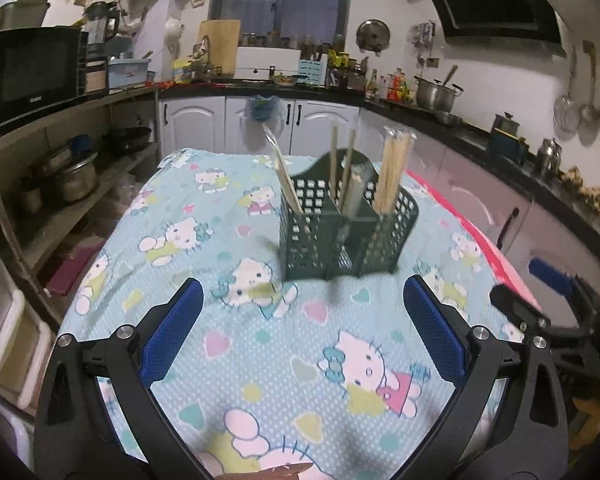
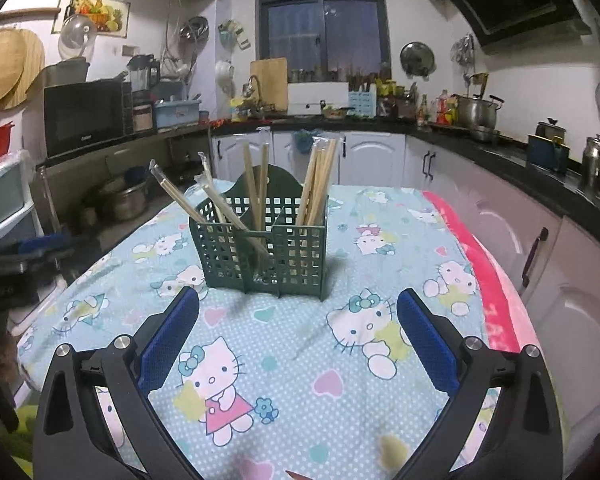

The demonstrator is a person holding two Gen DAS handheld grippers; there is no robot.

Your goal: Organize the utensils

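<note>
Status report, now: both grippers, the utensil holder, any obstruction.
Left gripper open, empty. Right gripper open, empty. Green utensil holder upright on the tablecloth, chopsticks standing in its compartments. Nothing between grippers and holder.

left hand-held gripper (image 1: 303, 332): two black arms shaped like a fork, each with an oval slot near its base
fingers (image 1: 174, 332): flat pads with a blue textured face
screws: round silver heads at the joints
right hand-held gripper (image 2: 298, 334): same black frame, blue pads, silver screws
</note>
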